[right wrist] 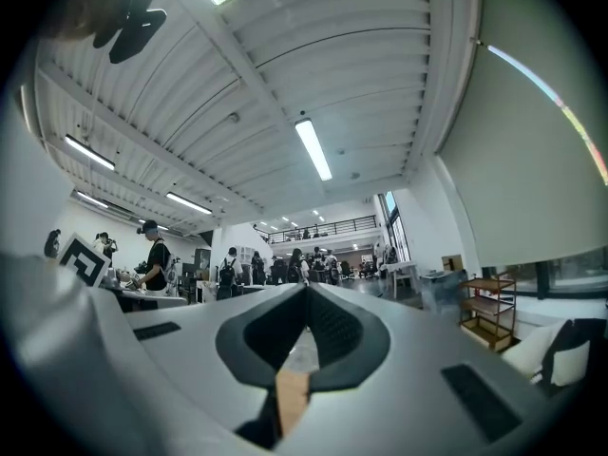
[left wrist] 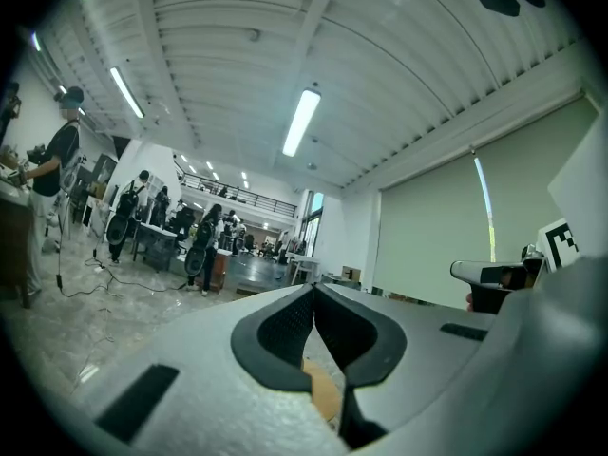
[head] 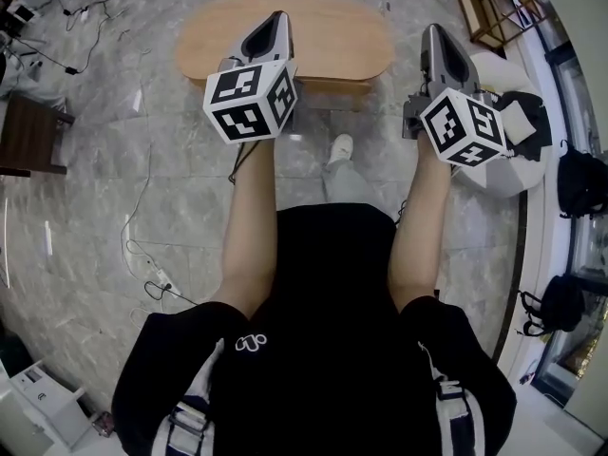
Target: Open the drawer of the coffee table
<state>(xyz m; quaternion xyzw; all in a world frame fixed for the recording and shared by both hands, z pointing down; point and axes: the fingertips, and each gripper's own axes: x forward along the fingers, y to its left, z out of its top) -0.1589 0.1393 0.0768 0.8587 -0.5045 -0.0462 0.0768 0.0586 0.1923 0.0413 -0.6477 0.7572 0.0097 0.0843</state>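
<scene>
left tongs [left wrist: 313,293]: together, empty | right tongs [right wrist: 306,293]: together, empty | coffee table [head: 332,27]: drawer contents not visible

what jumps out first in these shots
A black-and-white marker cube sits on the left gripper and another on the right gripper, both grippers shut and empty. Beyond them an oval wooden coffee table stands on the grey marbled floor.

Light wooden coffee table [head: 328,36] on grey marbled floor [head: 104,207].
</scene>
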